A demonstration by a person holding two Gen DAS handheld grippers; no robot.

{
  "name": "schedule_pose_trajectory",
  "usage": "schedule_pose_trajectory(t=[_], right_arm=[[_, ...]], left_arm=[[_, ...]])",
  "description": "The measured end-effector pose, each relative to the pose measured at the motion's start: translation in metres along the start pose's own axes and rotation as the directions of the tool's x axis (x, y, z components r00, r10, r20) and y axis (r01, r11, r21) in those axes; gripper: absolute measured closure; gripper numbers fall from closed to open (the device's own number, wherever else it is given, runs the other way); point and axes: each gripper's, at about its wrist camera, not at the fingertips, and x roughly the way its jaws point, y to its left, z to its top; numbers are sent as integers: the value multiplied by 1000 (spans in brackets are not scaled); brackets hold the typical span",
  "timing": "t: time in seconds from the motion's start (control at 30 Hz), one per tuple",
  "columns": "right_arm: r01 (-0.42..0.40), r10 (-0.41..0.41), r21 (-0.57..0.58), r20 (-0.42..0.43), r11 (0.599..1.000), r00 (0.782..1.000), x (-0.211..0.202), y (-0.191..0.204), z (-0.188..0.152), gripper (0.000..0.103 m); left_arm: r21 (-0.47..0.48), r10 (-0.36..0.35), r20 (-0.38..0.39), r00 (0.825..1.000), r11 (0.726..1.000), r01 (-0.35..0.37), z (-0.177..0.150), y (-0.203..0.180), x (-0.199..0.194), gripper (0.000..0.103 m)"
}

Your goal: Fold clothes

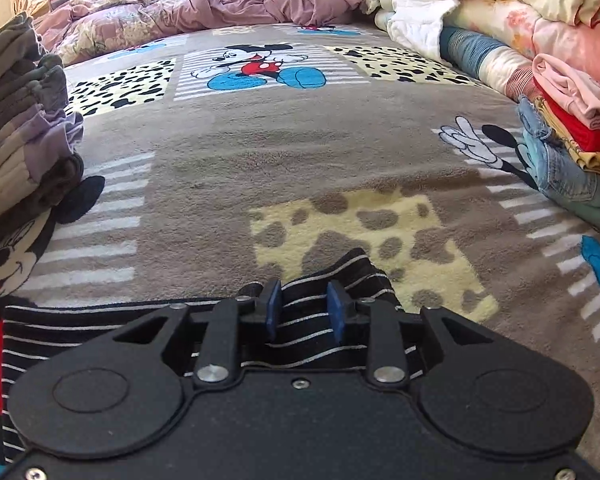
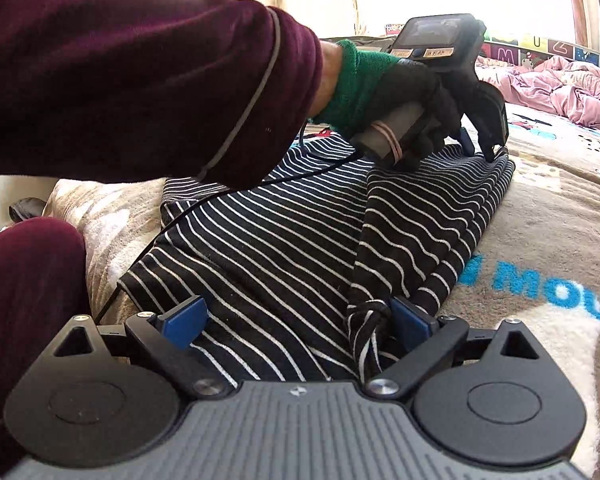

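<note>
Black cloth with thin white stripes, the striped garment (image 2: 284,248), lies spread on the cartoon-print blanket (image 1: 300,152) covering the bed, directly under both tools. One side of it is folded over into a long flap that runs from the right tool (image 2: 296,322) away to the left tool (image 1: 303,308), which sits at the far end of the flap. Left tool's blue pads (image 1: 274,304) stand a narrow gap apart with a raised ridge of striped fabric between them; whether they press on it I cannot tell. Right tool's jaws are spread wide, one blue pad on flat cloth at its left, the other just beside the bunched end of the flap at its right, neither squeezing anything. A black-gloved hand (image 2: 416,120) with a green cuff and a maroon sleeve (image 2: 140,72) holds the left tool's handle, seen ahead of the right tool. To the left of the left tool stands a pile of folded clothes (image 1: 20,140); to its right a heap of unfolded garments (image 1: 568,128), and far ahead a crumpled mauve quilt (image 1: 228,4)
</note>
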Motion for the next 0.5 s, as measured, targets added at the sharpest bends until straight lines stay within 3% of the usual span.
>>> schedule_pose_trajectory(t=[0.1,0.17,0.23,0.3,0.5], right_arm=[[0,0,-23,-15,1000,1000,5,1,-1,3],[10,-10,-41,-13,999,1000,1,5,-1,3],[23,-22,-38,11,999,1000,-7,7,-2,5],[39,-38,-38,37,999,999,-16,12,-5,9],[114,-103,-75,131,991,986,-44,28,-8,10]], left_arm=[[-77,-51,-4,999,996,51,5,12,-16,72],[-182,-102,39,994,977,107,-1,30,-41,57],[-247,-129,84,988,958,146,-15,47,-70,54],[-296,-147,119,982,939,176,-37,66,-103,42],[-436,-77,244,967,882,180,-126,118,-204,35]])
